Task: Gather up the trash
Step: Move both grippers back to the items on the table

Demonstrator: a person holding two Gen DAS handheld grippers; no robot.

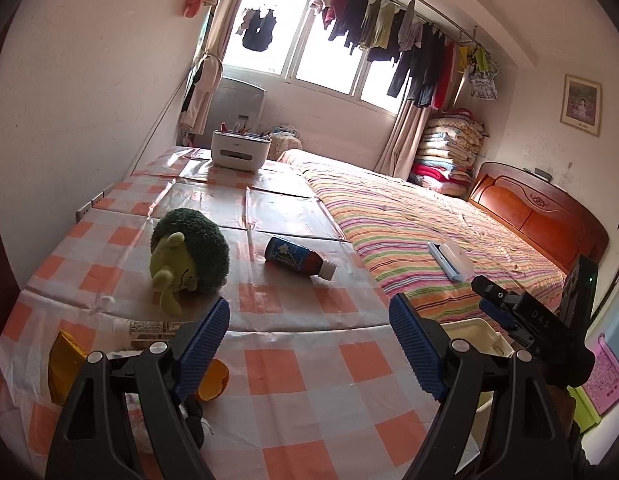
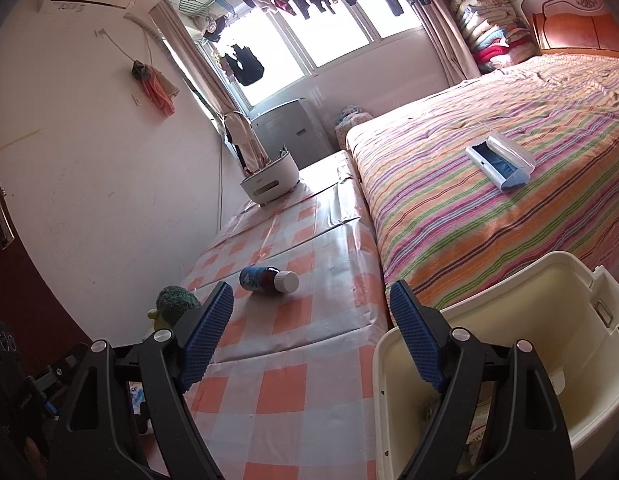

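Note:
A dark bottle with a blue label and white cap (image 1: 299,259) lies on its side on the orange-checked table (image 1: 293,364); it also shows in the right wrist view (image 2: 269,279). A white wrapper (image 1: 149,327) and a yellow-orange piece of trash (image 1: 65,364) lie at the near left, partly behind my left gripper's finger. A cream bin (image 2: 521,344) stands beside the table at the right, with some trash at its bottom. My left gripper (image 1: 309,340) is open and empty above the near table. My right gripper (image 2: 311,328) is open and empty, over the table edge beside the bin.
A green plush toy (image 1: 189,254) sits on the table left of the bottle. A white organiser box (image 1: 241,150) stands at the far end. A bed with a striped cover (image 1: 429,232) borders the table on the right, with a white-and-blue case (image 2: 499,162) on it.

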